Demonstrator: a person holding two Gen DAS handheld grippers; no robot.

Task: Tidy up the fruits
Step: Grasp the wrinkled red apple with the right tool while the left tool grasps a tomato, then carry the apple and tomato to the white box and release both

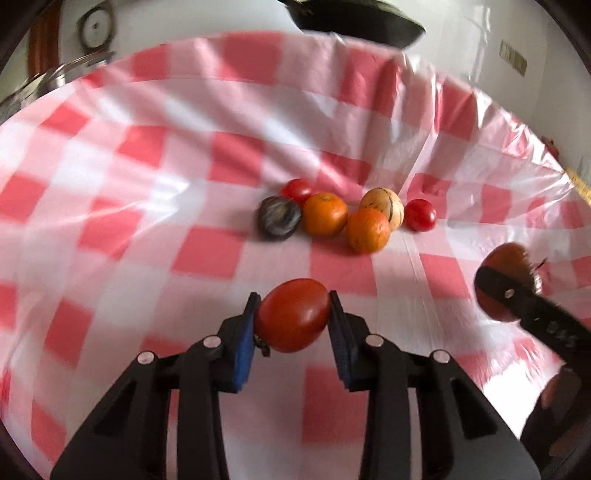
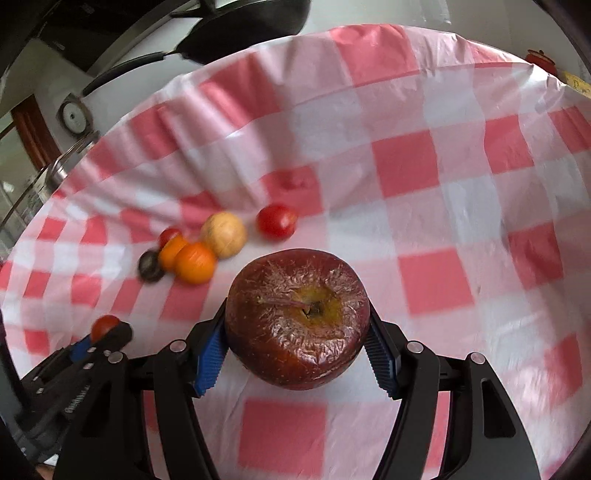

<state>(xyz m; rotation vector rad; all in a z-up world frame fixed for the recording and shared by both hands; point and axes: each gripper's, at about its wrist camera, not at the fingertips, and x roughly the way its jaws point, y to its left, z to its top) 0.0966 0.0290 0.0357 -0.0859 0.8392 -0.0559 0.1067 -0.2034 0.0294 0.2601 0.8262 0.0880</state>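
- The left gripper (image 1: 293,314) is clamped on a red tomato (image 1: 293,315), its blue pads (image 1: 243,350) pressing both sides; the tomato sits clear above the red-and-white checked tablecloth (image 1: 147,184).
- The right gripper (image 2: 297,349) is clamped on a dark red, wrinkled apple (image 2: 297,317), stem end facing the camera.
- Only the right wrist view shows the apple's puckered skin and yellowish stem hollow; in the left wrist view it is a dark lump at the right edge, half behind a black finger.
- Only the left wrist view shows the held tomato whole; the right wrist view catches a small red part of it at the lower left, behind the left gripper.
- Both views show a cluster of fruit lying on the cloth: two oranges (image 1: 325,214) touching each other, a pale striped round fruit (image 1: 382,206) just behind them, a dark plum-like fruit (image 1: 279,218) beside them, and two loose red tomatoes (image 1: 419,215) at either end.
- A dark pan (image 2: 251,26) lies beyond the cloth's far edge.
- Writing: pale characters on the right gripper's finger in the left wrist view are too blurred to read.
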